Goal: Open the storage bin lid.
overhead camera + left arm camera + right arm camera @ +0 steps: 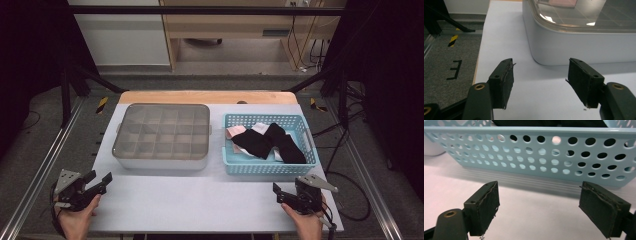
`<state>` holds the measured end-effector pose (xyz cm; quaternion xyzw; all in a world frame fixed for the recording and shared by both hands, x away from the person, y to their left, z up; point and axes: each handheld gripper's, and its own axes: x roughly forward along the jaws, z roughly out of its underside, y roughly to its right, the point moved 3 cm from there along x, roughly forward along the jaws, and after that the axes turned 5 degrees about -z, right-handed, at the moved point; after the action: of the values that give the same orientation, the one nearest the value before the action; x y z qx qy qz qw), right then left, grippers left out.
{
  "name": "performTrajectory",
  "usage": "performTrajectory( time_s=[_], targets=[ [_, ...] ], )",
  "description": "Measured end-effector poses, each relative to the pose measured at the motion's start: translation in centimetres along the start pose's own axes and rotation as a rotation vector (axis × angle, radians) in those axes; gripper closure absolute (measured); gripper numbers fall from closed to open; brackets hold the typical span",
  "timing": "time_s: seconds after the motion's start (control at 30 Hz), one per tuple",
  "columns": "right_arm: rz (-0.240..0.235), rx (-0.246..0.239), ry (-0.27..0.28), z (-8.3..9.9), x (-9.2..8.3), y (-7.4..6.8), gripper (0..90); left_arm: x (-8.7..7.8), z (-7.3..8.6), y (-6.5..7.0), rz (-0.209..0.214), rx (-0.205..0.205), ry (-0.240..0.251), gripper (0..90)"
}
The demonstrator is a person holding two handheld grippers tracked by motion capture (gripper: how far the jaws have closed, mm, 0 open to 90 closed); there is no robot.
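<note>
Both hand-held grippers, left [100,183] and right [281,194], sat open and empty on the table [200,200]. The socks [265,140] lay tangled in the basket [250,167]; a grab could have lifted several.

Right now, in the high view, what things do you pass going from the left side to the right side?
Left hand-held gripper → lidded box with compartments → blue basket holding black and light socks → right hand-held gripper.
</note>
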<state>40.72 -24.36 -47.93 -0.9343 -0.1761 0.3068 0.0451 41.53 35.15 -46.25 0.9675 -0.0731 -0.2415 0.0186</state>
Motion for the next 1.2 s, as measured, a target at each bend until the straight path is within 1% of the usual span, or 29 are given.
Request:
performTrajectory(
  time_s=[0.07,0.17,0.23,0.27,0.33,0.37,0.4,0.43,0.47,0.5,0.53,0.57,0.6,0.67,0.73,0.77,0.8,0.83,0.9,0.93,0.97,1.0,1.07,1.1,1.13,1.17,1.2],
  targets=[
    [0.0,-0.007,0.003,0.0,-0.1,-0.1,16.9,0.0,-0.1,0.0,0.009,-0.016,-0.007,36.8],
    [-0.008,-0.013,0.009,0.0,-0.2,-0.4,17.8,-0.1,-0.2,0.0,0.019,-0.024,-0.012,36.8],
    [-0.014,-0.012,0.017,0.0,-0.3,-0.6,18.4,-0.1,-0.3,0.1,0.019,-0.023,-0.012,36.8],
    [-0.024,-0.014,0.029,-0.1,-0.5,-0.9,19.5,-0.2,-0.5,0.1,0.019,-0.013,-0.014,36.7],
    [-0.027,-0.019,0.046,-0.3,-0.6,-1.3,19.9,-0.1,-0.7,0.2,0.019,-0.012,-0.01,35.6],
    [-0.027,-0.019,0.046,-0.3,-0.6,-1.3,19.9,-0.1,-0.8,0.2,0.022,-0.007,-0.013,35.6],
    [-0.026,-0.032,0.054,-0.6,-0.8,-1.6,20.2,-0.1,-1.2,0.1,0.029,-0.012,-0.01,34.9],
    [-0.026,-0.032,0.054,-0.6,-0.8,-1.6,20.2,-0.1,-1.2,0.1,0.029,-0.012,-0.01,34.5],
    [-0.026,-0.034,0.074,-1.1,-1.0,-1.9,20.6,0.0,-1.6,0.0,0.041,-0.021,-0.005,34.2],
    [-0.039,-0.033,0.08,-1.4,-1.1,-2.1,21.0,0.0,-1.9,0.0,0.042,-0.02,-0.003,34.0],
    [-0.039,-0.033,0.08,-1.4,-1.1,-2.1,21.0,0.0,-1.9,0.0,0.042,-0.02,-0.003,33.9],
    [-0.042,-0.045,0.08,-1.7,-1.2,-2.3,21.1,0.0,-2.1,0.0,0.04,-0.019,-0.001,33.9],
    [-0.045,-0.063,0.084,-2.2,-1.3,-2.8,21.1,0.0,-2.5,0.2,0.045,-0.012,0.0,33.5],
    [-0.05,-0.069,0.086,-2.5,-1.3,-3.0,21.1,0.0,-2.8,0.2,0.045,-0.005,0.004,33.5],
    [-0.064,-0.092,0.101,-3.6,-1.4,-3.8,21.0,0.0,-3.5,0.3,0.054,-0.006,0.007,32.7],
    [-0.072,-0.092,0.109,-4.0,-1.5,-4.2,20.9,0.0,-3.8,0.3,0.055,-0.005,0.01,32.5],
    [-0.072,-0.092,0.109,-4.0,-1.5,-4.2,20.9,0.0,-3.8,0.3,0.055,-0.005,0.01,32.3],
    [-0.089,-0.1,0.127,-4.8,-1.6,-4.8,20.8,-0.1,-4.3,0.3,0.055,-0.004,0.016,32.1],
    [-0.102,-0.108,0.136,-5.6,-1.4,-5.4,20.3,-0.1,-4.6,0.3,0.053,-0.002,0.019,31.9],
    [-0.107,-0.118,0.139,-6.0,-1.3,-5.7,20.3,-0.1,-5.1,0.2,0.049,-0.002,0.025,31.5],
    [-0.107,-0.118,0.139,-6.0,-1.3,-5.7,20.3,-0.1,-5.1,0.2,0.049,-0.002,0.025,31.1],
    [-0.111,-0.126,0.143,-6.3,-1.2,-6.0,20.3,-0.1,-5.4,0.1,0.047,-0.002,0.027,31.1],
    [-0.128,-0.143,0.149,-7.2,-0.7,-7.1,20.4,-0.2,-6.0,0.0,0.049,-0.007,0.038,30.4],
    [-0.128,-0.143,0.149,-7.2,-0.7,-7.1,20.4,-0.2,-6.0,0.0,0.049,-0.007,0.038,30.3],
    [-0.146,-0.149,0.153,-7.7,-0.4,-7.8,20.7,-0.2,-6.3,0.0,0.051,-0.009,0.042,30.2],
    [-0.146,-0.149,0.153,-7.7,-0.4,-7.8,20.7,-0.2,-6.5,0.0,0.053,-0.011,0.045,30.2],
    [-0.159,-0.157,0.155,-8.2,-0.1,-8.3,20.9,0.0,-6.8,0.0,0.05,-0.012,0.051,30.1]
  ],
)
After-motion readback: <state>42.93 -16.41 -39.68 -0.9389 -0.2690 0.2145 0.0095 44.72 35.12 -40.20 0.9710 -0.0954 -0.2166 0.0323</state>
